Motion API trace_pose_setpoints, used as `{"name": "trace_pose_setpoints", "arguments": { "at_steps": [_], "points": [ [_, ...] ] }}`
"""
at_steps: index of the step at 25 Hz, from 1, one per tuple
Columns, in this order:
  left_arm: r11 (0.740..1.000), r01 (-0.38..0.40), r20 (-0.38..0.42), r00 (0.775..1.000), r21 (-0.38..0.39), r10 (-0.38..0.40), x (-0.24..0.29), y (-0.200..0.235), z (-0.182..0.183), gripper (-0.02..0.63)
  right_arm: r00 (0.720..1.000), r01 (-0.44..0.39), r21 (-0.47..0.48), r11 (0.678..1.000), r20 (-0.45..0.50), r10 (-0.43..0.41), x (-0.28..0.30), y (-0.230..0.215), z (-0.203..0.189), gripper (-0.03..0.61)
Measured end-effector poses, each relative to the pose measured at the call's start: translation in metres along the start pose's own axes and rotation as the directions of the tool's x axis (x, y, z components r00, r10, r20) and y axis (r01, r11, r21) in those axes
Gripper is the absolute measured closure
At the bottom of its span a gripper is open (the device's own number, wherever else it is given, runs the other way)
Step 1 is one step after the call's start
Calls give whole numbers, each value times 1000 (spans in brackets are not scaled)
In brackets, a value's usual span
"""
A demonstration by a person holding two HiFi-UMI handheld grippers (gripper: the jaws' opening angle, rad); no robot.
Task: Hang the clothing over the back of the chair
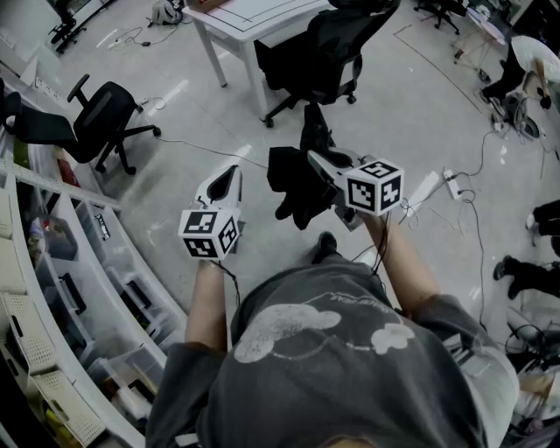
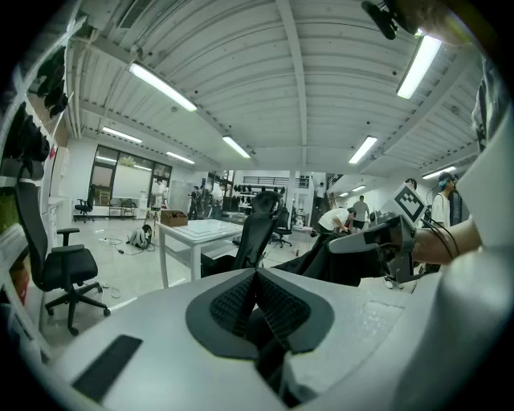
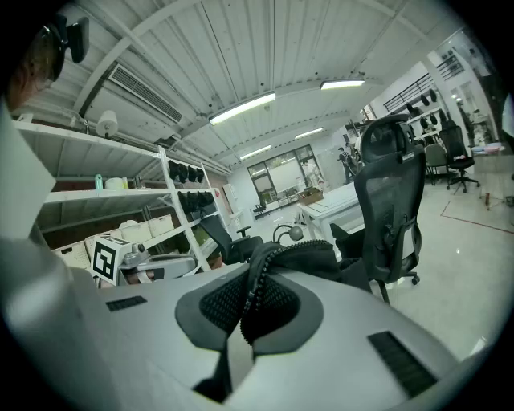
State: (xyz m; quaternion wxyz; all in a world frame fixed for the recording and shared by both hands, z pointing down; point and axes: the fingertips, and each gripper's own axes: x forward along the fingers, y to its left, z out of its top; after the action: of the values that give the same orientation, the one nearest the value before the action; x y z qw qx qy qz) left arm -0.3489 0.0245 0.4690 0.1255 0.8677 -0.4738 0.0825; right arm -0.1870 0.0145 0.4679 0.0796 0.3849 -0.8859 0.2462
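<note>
A black zip-up garment point(image 1: 296, 188) hangs from my right gripper point(image 1: 313, 158), which is shut on it. In the right gripper view the zipper edge of the garment point(image 3: 299, 255) is pinched between the pads of that gripper point(image 3: 247, 295). My left gripper point(image 1: 231, 172) is held level to the left of the cloth, apart from it; its jaws point(image 2: 257, 281) are shut with nothing between them. The black mesh office chair point(image 1: 329, 45) stands ahead beside a white table point(image 1: 254, 19), its back point(image 3: 389, 197) upright and bare. From the left gripper view the right gripper point(image 2: 376, 238) and the drooping garment point(image 2: 333, 261) appear at right.
A second black office chair point(image 1: 101, 121) stands at the left. White shelves with plastic bins point(image 1: 61, 289) curve along the left side. A power strip and cables point(image 1: 444, 181) lie on the floor at right, near a person's shoes point(image 1: 523, 273).
</note>
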Motion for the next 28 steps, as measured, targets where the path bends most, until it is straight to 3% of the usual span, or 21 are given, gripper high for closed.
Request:
{"name": "trace_pose_setpoints", "arguments": {
  "at_steps": [14, 20, 28],
  "points": [
    [995, 84, -81, 993, -59, -88, 49, -30, -28, 612, 997, 80, 48, 996, -11, -80, -28, -52, -15, 580],
    [994, 97, -102, 990, -46, -102, 105, -54, -17, 612, 999, 30, 62, 998, 17, -31, -49, -100, -5, 580],
    [1000, 9, -55, 998, -21, -10, 157, -68, 24, 612, 993, -116, -15, 993, 23, 116, -43, -141, 39, 580]
  ]
}}
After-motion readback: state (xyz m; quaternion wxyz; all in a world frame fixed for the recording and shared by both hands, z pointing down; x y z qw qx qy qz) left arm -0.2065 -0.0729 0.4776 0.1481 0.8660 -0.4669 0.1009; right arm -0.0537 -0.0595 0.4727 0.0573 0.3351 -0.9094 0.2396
